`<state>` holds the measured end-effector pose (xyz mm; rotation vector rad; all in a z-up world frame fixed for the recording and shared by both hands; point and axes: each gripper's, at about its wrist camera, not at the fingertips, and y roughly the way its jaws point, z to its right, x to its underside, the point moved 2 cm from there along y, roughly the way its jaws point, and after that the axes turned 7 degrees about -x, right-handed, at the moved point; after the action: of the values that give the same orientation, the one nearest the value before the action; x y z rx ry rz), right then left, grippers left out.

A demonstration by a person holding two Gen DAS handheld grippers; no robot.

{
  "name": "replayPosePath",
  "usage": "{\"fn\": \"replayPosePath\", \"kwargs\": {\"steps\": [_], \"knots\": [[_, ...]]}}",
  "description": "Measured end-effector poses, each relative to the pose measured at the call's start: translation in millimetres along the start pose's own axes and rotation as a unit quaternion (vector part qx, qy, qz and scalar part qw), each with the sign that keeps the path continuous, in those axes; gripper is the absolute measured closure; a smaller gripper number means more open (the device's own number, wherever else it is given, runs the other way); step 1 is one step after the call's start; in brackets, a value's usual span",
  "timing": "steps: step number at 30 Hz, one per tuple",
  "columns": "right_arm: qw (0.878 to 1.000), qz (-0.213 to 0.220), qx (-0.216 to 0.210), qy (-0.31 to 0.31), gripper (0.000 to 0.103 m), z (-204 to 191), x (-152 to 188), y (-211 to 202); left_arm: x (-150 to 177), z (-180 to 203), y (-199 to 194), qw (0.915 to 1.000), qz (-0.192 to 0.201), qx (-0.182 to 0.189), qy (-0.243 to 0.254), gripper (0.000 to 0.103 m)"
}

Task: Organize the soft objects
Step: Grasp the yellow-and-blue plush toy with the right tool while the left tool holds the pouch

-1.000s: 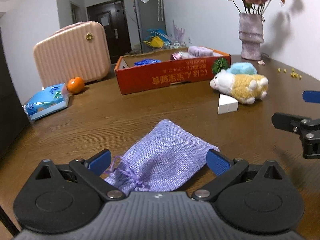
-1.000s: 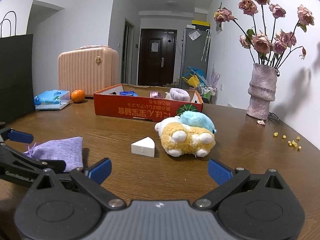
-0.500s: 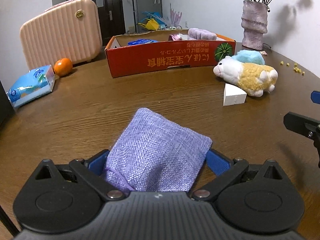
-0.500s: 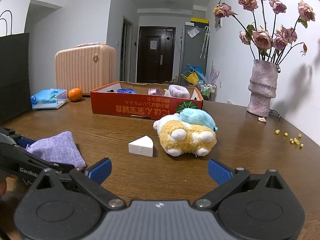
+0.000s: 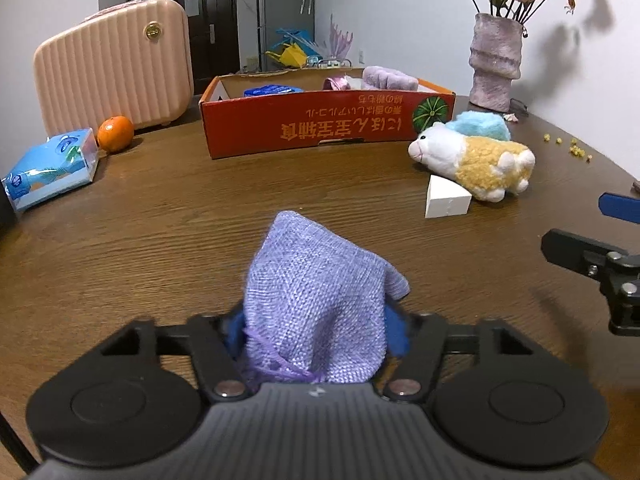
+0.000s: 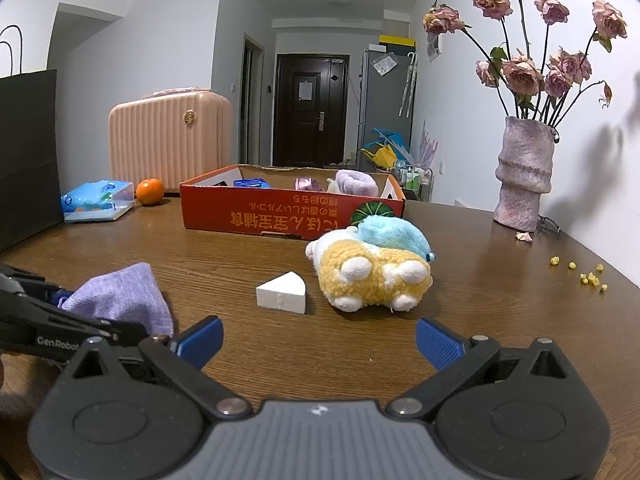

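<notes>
A lilac woven drawstring pouch [image 5: 316, 300] [image 6: 120, 300] lies on the wooden table near its front edge. My left gripper [image 5: 316, 334] has its jaws closing. The pouch sits between them, bunched up, with both blue pads pressed into its sides. To the right, my right gripper [image 6: 319, 342] [image 5: 592, 226] stands open with nothing between its fingers. Beyond it lie a yellow and white plush sheep [image 6: 372, 272] [image 5: 476, 160] and a white foam wedge [image 6: 282, 294] [image 5: 446, 200]. A red cardboard box [image 5: 320, 128] [image 6: 280, 216] at the back holds a few soft items.
A pink suitcase [image 5: 112, 68], an orange [image 5: 115, 134] and a blue tissue pack [image 5: 52, 168] stand at the back left. A black paper bag [image 6: 28, 152] rises at the far left. A vase of dried roses [image 6: 524, 184] and yellow crumbs [image 6: 588, 276] are at the right.
My left gripper slid forward around the pouch and its jaws came in from wide open, squeezing the flat pouch into a peak. The right gripper stayed put.
</notes>
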<state>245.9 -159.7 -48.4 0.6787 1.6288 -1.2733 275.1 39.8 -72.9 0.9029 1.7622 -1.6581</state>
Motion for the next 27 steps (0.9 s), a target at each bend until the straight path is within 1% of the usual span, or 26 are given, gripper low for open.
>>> {"fn": "replayPosePath", "kwargs": {"steps": [2,5,11,17,27], "knots": [[1.0,0.0,0.0,0.0,0.0,0,0,0,-1,-2,-4,0.9999,0.008,0.002,-0.011,0.058],[1.0,0.0,0.0,0.0,0.0,0,0,0,-3,-4,-10,0.9994,0.024,-0.006,-0.025,0.061],[1.0,0.0,0.0,-0.001,0.0,0,0,0,-7,-7,-24,0.9963,0.06,-0.024,-0.056,0.062],[1.0,0.002,-0.001,0.001,0.0,2,-1,1,-11,-5,-31,0.9936,0.08,-0.036,-0.07,0.062],[1.0,0.008,0.003,0.01,0.0,19,-15,5,-22,9,-27,0.9927,0.085,-0.048,-0.071,0.062]]}}
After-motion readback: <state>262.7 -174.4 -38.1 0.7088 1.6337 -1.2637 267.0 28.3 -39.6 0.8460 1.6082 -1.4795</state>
